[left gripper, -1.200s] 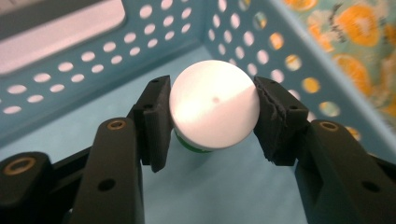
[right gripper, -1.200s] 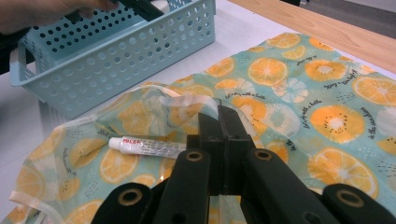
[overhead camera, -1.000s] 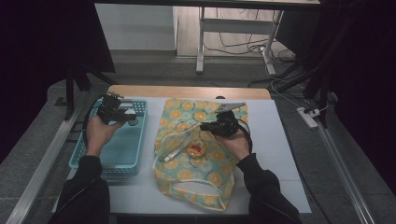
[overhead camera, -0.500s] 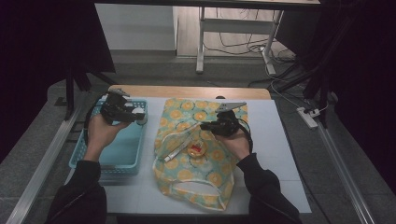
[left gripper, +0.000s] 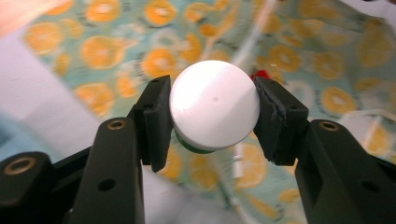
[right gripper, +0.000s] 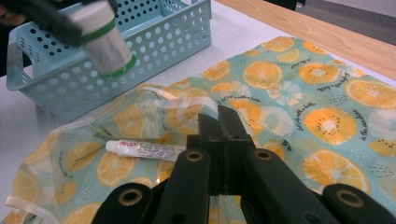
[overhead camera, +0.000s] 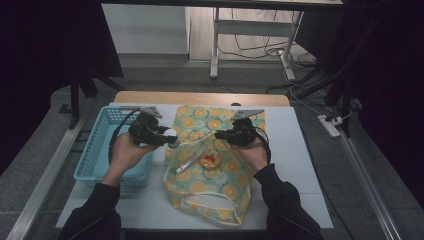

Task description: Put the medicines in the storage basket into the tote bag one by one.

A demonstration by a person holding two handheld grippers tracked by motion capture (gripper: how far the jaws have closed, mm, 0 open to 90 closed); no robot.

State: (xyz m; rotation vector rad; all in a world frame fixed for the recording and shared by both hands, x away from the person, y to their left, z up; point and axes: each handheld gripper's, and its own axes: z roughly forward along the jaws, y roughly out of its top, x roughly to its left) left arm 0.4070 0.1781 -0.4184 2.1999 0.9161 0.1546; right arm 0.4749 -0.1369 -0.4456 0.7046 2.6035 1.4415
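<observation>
Basket (overhead camera: 95,155): pale blue, perforated, at the table's left edge; seen again in the right gripper view (right gripper: 154,51)
Left gripper (overhead camera: 167,140): held just right of the basket, over the near left corner of the cloth; jaws clamped on the white bottle
White bottle (left gripper: 214,106): round white cap facing the left gripper's camera, green band below it, pads pressing on both sides; in the right gripper view (right gripper: 105,39) it hangs tilted in front of the basket wall, clear of the cloth; small white spot at the jaw tips in the high view (overhead camera: 171,134)
Cloth bag (overhead camera: 215,170): teal with orange-slice print, spread flat on the white table (overhead camera: 295,165), white straps at its near end; the mouth edge is lifted
Tube (right gripper: 144,149): small, white, lying on the cloth inside the lifted edge; also in the high view (overhead camera: 186,161)
Red-and-yellow item (overhead camera: 209,160): small, on the cloth near its middle; kind cannot be told
Right gripper (right gripper: 219,126): jaws pressed fully together, pinching a fold of the cloth bag at its lifted edge; in the high view (overhead camera: 222,135)
</observation>
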